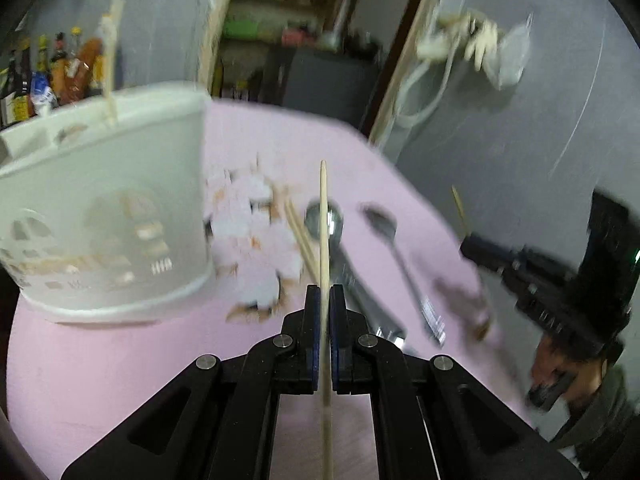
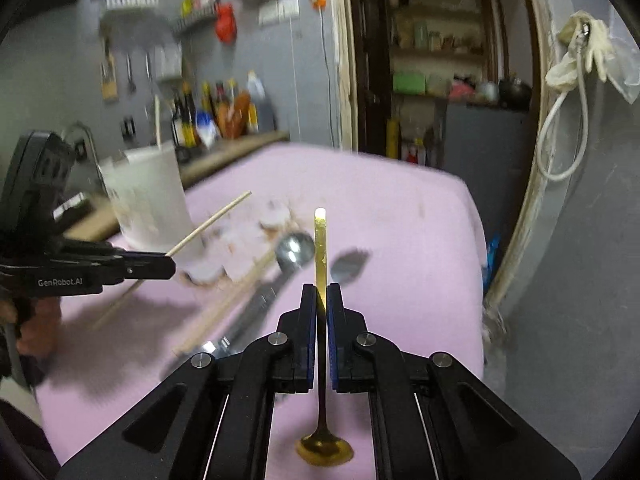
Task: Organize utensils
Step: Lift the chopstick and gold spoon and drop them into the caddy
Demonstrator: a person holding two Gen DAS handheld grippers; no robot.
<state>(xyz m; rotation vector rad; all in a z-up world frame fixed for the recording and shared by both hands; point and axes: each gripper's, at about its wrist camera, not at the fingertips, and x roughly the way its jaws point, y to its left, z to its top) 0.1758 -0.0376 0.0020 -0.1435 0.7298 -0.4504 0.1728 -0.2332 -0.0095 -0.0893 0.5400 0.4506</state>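
Where legible, "GenRobot.AI" on left gripper (image 2: 170, 266).

Left gripper (image 1: 325, 294): jaws closed on thin wooden chopstick (image 1: 324, 240), stick running lengthwise between pads, tip pointing ahead, gripper tilted downward. Right gripper (image 2: 321, 294): jaws closed on gold spoon (image 2: 321, 248), handle end forward, bowl hanging back under gripper body. Right hand (image 1: 560, 372), blurred, apparently wrapped around right gripper's grip, grey sleeve behind it.
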